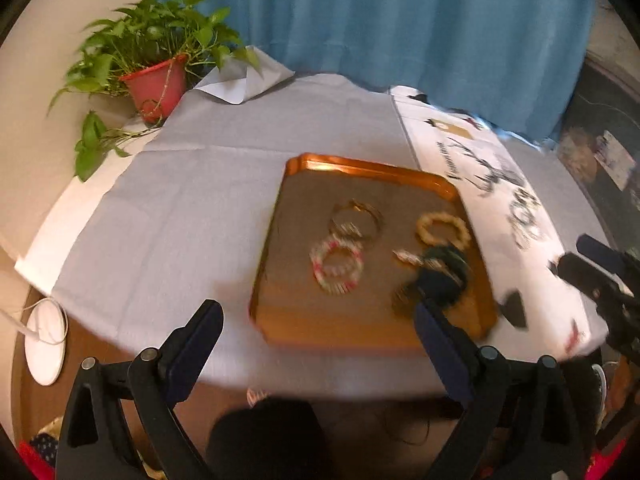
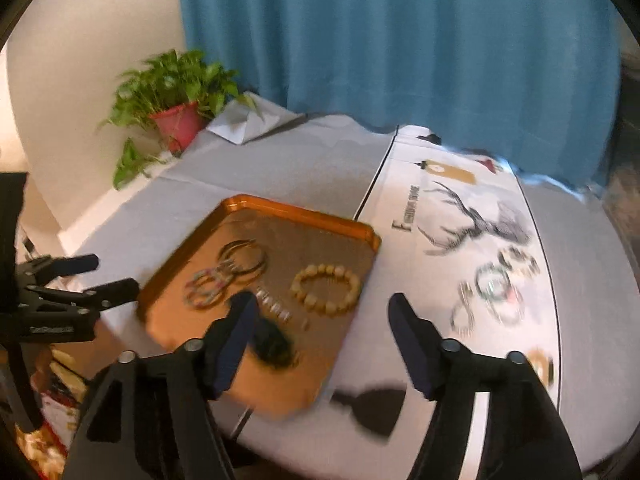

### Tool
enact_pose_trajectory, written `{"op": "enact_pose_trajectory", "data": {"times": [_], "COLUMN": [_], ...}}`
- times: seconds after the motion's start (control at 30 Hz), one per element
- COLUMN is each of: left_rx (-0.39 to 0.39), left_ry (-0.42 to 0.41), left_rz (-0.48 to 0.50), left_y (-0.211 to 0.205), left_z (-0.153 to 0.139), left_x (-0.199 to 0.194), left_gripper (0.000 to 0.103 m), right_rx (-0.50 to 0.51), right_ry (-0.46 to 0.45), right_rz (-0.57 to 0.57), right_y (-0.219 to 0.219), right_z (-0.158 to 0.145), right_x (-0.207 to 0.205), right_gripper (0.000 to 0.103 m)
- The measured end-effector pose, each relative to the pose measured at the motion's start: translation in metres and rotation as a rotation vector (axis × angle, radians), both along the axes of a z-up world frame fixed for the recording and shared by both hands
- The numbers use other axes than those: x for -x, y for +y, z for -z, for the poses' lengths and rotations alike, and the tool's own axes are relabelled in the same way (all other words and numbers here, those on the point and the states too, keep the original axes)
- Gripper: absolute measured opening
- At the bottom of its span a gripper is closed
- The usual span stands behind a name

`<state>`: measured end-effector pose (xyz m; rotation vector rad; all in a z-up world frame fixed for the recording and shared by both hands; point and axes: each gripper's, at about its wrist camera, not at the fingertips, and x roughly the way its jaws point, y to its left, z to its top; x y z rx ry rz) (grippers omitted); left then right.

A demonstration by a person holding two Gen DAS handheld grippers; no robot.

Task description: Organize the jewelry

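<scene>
A round table under a grey cloth (image 1: 200, 208) fills the near ground, with brown floor showing below its near edge. A white runner printed with a stag (image 2: 472, 224) lies across the right part of the cloth. At the far left stands a potted green plant in a red pot (image 1: 156, 88), and behind the table hangs a blue curtain (image 1: 400, 32) against a pale wall.

An orange tray (image 1: 280, 320) sits on the cloth just left of the runner. In it lie a dark tasselled piece (image 1: 436, 276) at the near right, a pink and white beaded bracelet (image 1: 338, 266) to its left, a cream beaded bracelet (image 2: 326, 288) beyond on the right, and thin metal bangles (image 1: 356, 218) at the far left. More bracelets (image 2: 496, 284) lie blurred on the runner, well right of the tray.

The left gripper (image 1: 318, 330) hovers over the tray's near edge, its jaws spread wide and gripping nothing. The right gripper (image 2: 322, 320) hangs above the tray's right rim, its jaws parted, with nothing between them.
</scene>
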<state>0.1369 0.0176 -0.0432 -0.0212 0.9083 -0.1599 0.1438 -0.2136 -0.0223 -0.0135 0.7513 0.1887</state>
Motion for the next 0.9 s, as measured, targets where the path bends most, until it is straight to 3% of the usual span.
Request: {"op": "enact_pose_trajectory", "data": {"times": [0.13, 0.43, 0.63, 0.9], "left_rx": [0.027, -0.006, -0.027, -0.046], "left_ry": [-0.021, -0.089, -0.147, -0.201], "left_rz": [0.028, 0.067, 0.076, 0.089], "left_y": [-0.014, -0.036, -0.043, -0.05], "left_z": [-0.02, -0.056, -0.076, -0.093], "left_x": [0.053, 0.132, 0.167, 0.187], "left_gripper": [0.095, 0.096, 0.096, 0.096], "right_rx": [-0.026, -0.003, 0.011, 0.021], "right_ry": [-0.01, -0.073, -0.14, -0.205], "right_rz": [-0.017, -0.027, -0.047, -0.038], "right_y": [0.002, 0.007, 0.012, 0.011], "right_z": [-0.016, -0.041, -0.057, -0.075], "right_x": [0.068, 0.174, 0.216, 0.244], "right_gripper": [0.081, 0.083, 0.086, 0.087]}}
